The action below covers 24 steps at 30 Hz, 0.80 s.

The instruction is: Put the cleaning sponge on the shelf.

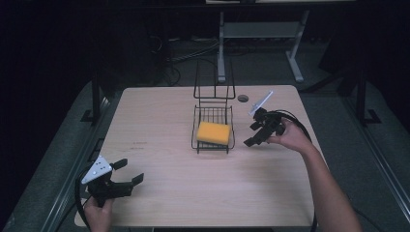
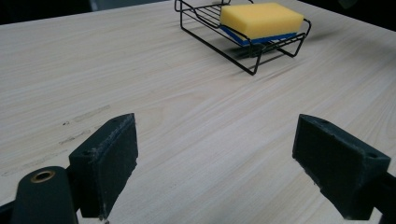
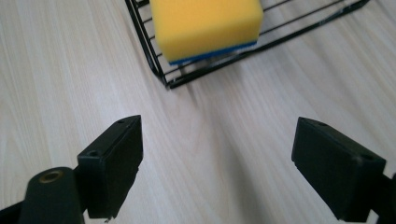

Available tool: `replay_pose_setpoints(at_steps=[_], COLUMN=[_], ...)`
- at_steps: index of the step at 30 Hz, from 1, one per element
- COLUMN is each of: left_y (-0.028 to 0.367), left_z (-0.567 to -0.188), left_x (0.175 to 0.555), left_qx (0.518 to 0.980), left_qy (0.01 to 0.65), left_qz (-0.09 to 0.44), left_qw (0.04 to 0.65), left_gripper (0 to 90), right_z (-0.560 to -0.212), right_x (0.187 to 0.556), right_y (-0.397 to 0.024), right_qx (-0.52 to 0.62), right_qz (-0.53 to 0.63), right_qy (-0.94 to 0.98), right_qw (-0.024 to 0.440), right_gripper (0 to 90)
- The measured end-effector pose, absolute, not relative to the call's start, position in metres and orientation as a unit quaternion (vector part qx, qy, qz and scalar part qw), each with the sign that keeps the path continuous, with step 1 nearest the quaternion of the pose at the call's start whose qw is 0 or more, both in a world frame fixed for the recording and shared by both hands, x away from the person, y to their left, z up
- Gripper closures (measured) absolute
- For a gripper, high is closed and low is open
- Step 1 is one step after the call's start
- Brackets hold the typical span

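Note:
A yellow sponge [image 1: 213,133] with a blue underside lies in a black wire basket [image 1: 197,126] at the middle of the wooden table. My right gripper [image 1: 253,134] hovers just right of the basket, open, with nothing between its jaws. In the right gripper view the sponge [image 3: 205,25] and the basket [image 3: 154,56] lie close ahead of the right gripper [image 3: 217,161]. My left gripper [image 1: 129,170] stands open near the table's front left corner, far from the basket. In the left gripper view the sponge [image 2: 260,19] in its basket [image 2: 247,63] sits far ahead of the left gripper [image 2: 215,161].
The basket has a tall wire back [image 1: 214,79] on its far side. A round cable hole [image 1: 243,98] sits near the table's far edge [image 1: 208,87]. Behind the table stands a grey metal frame [image 1: 256,38] on a dark floor.

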<state>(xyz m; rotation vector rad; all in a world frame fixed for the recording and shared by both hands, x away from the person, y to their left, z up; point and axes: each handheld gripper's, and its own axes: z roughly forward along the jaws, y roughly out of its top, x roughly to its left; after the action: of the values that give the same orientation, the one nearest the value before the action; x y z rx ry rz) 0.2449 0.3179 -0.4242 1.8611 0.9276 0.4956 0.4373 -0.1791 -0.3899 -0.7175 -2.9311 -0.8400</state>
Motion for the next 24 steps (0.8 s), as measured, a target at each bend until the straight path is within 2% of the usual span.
replay_pose_setpoints(at_steps=[24], left_y=[0.317], left_z=[-0.424], left_x=[0.244], left_qx=[0.764], left_qy=[0.38], left_qz=[0.204], left_qw=[0.48], left_gripper=[13.4], right_z=[-0.406], right_x=[0.413], right_y=[-0.211], right_qx=[-0.248], right_qz=[-0.27], right_qy=[-0.93], right_qw=[0.006], right_gripper=[16.2])
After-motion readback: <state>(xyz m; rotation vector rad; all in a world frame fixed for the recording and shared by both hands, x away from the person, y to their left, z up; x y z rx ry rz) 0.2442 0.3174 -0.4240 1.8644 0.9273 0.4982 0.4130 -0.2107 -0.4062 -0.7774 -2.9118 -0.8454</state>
